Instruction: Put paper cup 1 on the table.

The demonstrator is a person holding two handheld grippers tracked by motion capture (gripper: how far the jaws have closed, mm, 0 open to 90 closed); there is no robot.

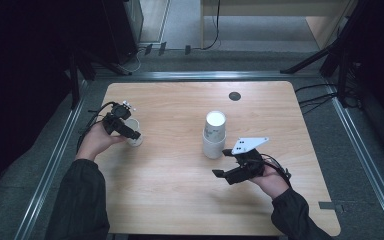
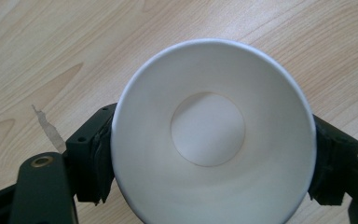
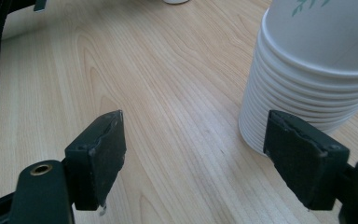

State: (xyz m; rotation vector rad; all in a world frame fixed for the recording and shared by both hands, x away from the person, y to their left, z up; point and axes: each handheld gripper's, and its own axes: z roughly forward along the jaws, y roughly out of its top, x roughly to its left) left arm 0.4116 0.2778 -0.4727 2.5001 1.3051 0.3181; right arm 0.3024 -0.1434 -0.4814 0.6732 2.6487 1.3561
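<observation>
White single cup [image 2: 213, 135] stands unstacked at nine o'clock between left hand-held gripper [image 1: 128, 131] pads, grip loosening; right hand-held gripper [image 3: 209, 158] gapes empty beside cup stack [image 1: 213, 135], remaining cups untouched.

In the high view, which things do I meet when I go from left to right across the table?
Left claw at a single paper cup → stack of paper cups → right claw. The wooden table carries them all.

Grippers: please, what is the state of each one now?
Left gripper: jaws around the single paper cup; grip cannot be told.
Right gripper: open, empty.
</observation>
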